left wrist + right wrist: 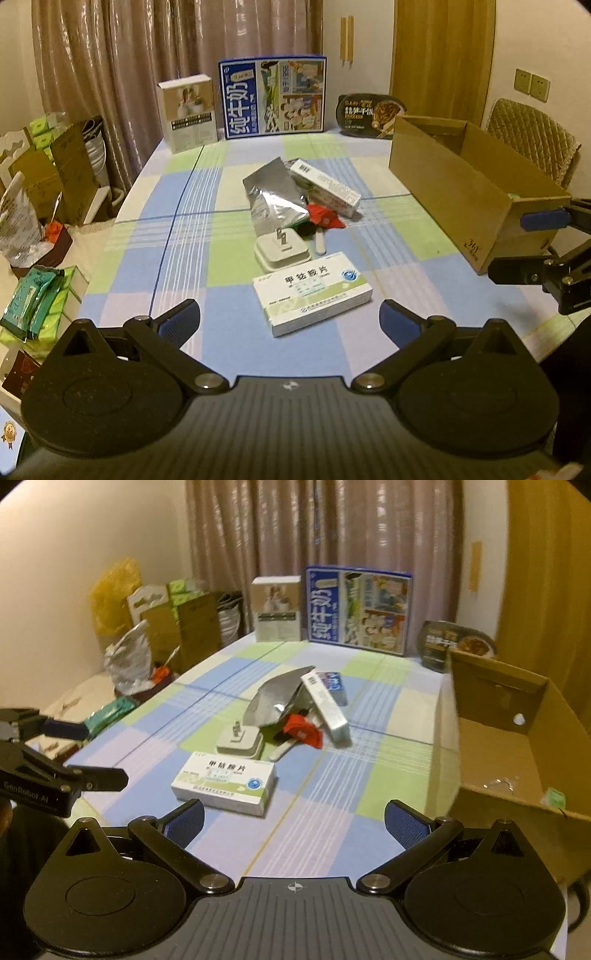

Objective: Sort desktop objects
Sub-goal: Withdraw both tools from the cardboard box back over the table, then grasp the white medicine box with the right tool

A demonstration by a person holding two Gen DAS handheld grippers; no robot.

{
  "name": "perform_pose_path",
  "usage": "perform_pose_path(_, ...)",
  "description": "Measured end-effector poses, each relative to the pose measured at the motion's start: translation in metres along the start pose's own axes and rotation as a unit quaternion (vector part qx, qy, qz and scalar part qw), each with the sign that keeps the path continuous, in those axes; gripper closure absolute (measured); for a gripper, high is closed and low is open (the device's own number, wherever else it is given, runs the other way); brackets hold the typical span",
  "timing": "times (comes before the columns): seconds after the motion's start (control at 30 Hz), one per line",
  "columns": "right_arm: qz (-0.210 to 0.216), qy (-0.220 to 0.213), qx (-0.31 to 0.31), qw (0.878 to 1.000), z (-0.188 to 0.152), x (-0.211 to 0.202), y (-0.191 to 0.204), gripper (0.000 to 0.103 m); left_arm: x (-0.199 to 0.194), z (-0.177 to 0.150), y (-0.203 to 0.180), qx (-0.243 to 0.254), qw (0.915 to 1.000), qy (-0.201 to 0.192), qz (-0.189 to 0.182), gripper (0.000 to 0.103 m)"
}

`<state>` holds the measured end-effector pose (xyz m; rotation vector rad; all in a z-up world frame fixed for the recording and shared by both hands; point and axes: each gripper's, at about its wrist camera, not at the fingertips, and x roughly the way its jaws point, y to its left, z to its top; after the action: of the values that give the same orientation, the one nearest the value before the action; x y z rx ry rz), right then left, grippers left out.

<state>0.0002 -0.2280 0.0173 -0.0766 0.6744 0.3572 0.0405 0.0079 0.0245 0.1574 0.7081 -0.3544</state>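
A white medicine box (314,291) lies nearest on the checked tablecloth; it also shows in the right wrist view (225,781). Behind it sit a white charger dock (281,251), a red packet (327,218), a silver foil pouch (275,195) and a long white box (325,186). My left gripper (290,321) is open and empty just in front of the medicine box. My right gripper (293,823) is open and empty, to the right of that box. An open cardboard box (461,184) stands at the right; its inside shows in the right wrist view (495,753).
A blue milk carton (273,98), a white carton (188,112) and a black food tray (369,114) stand along the table's far edge. Boxes, bags and tissue packs (37,299) crowd the left side beyond the table. A padded chair (532,140) stands behind the cardboard box.
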Motion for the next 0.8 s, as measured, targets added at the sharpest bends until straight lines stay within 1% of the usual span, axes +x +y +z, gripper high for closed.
perform_pose_path(0.13,0.02,0.018,-0.033,0.999,0.0,0.016,0.003,0.002,0.011,-0.002,0.003,0.008,0.9999,0.013,-0.002,0.002)
perform_pose_path(0.23,0.034,0.028,-0.06,0.997,0.001,0.029,0.005,0.002,0.021,-0.001,0.006,0.026,0.9995,0.021,0.0,0.002)
perform_pose_path(0.43,0.064,0.047,-0.117,0.99,0.007,0.058,0.009,0.002,0.044,0.005,0.015,0.058,0.9977,0.033,-0.009,0.002)
perform_pose_path(0.53,0.082,0.057,-0.151,0.984,0.01,0.074,0.011,0.002,0.056,0.007,0.018,0.075,0.9963,0.036,-0.021,0.002)
perform_pose_path(0.63,0.099,0.069,-0.19,0.974,0.015,0.092,0.015,0.002,0.068,0.009,0.021,0.09,0.9944,0.04,-0.037,0.002)
perform_pose_path(0.7,0.114,0.079,-0.22,0.966,0.018,0.105,0.017,0.002,0.075,0.01,0.024,0.104,0.992,0.045,-0.056,0.002)
perform_pose_path(0.8,0.135,0.094,-0.263,0.951,0.025,0.124,0.021,0.002,0.087,0.012,0.028,0.14,0.9858,0.05,-0.078,0.002)
